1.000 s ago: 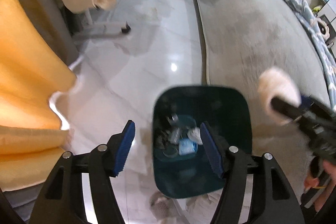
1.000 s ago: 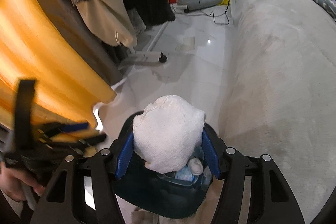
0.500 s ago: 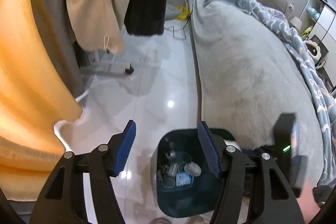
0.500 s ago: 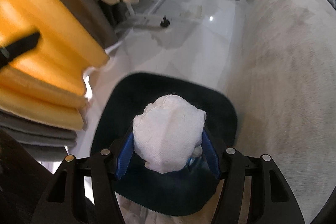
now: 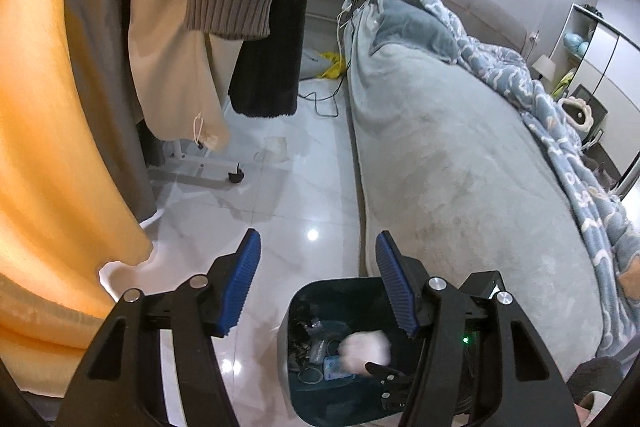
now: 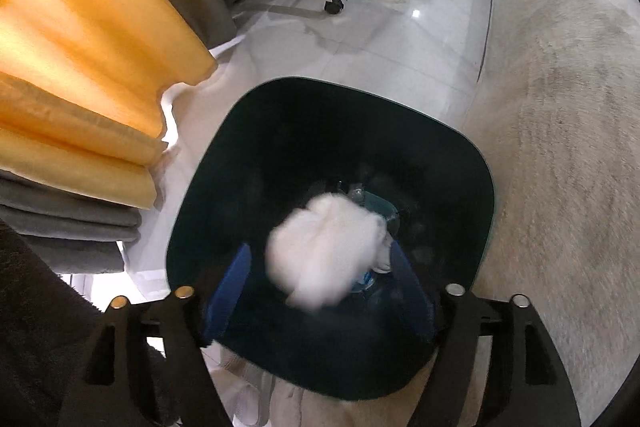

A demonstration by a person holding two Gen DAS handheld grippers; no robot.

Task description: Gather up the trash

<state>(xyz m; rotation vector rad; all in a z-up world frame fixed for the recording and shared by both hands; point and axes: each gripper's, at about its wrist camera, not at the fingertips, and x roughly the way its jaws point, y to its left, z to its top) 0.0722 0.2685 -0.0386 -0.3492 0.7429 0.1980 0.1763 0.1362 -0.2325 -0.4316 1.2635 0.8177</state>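
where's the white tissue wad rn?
Right wrist view: white tissue wad sits blurred between the right tool's opened jaws, over the dark bin's mouth.

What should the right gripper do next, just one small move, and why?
Probably lift the right gripper straight up out of the dark bin. Its jaws have just been opening, and the white wad looks blurred and clear of both pads, apparently dropping onto the trash inside.

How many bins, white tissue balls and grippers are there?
Bins: 1
Tissue balls: 1, blurred, over the bin's opening
Grippers: 2, left and right, jaws apart on both
Total: 4
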